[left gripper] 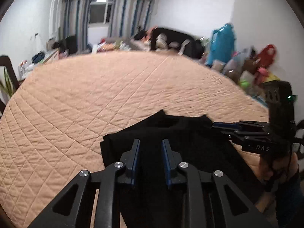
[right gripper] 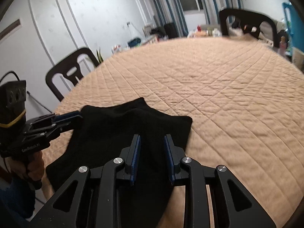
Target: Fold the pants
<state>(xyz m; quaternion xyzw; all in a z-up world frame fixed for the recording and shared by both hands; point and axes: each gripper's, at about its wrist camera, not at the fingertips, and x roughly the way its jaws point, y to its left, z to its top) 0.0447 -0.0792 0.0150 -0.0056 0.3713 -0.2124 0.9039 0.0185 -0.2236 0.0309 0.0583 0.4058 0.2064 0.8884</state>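
Black pants lie bunched at the near edge of the quilt-covered table; they also show in the right wrist view. My left gripper hovers over the pants with its jaws apart and nothing between them. It shows from the side in the right wrist view, at the pants' left edge. My right gripper is open over the pants' right half, empty. In the left wrist view it sits at the pants' right edge.
The peach quilt covers the whole table beyond the pants. Dark chairs stand at the left and the far side. Cluttered bags and toys line the right wall.
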